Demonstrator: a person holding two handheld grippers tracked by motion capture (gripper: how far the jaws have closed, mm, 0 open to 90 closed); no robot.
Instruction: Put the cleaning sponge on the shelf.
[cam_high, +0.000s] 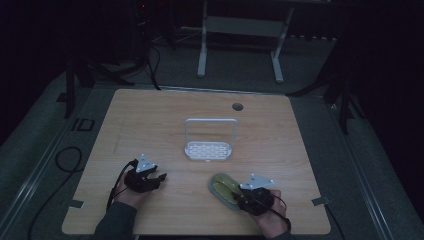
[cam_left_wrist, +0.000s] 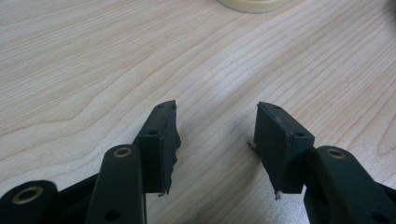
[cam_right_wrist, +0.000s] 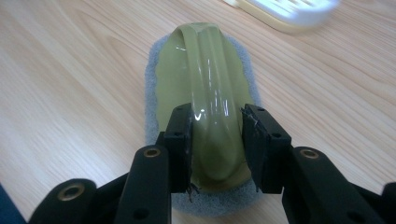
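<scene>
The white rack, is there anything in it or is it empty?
Empty. In the high view the white rack shows its bare holed bottom under the handle, and the green scrubber lies apart on the table.

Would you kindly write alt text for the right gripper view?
The right gripper has its two black jaws closed on the glossy olive-green handle of a grey-padded scrubbing brush lying on the light wooden table; a blurred white slotted rack sits beyond.
</scene>
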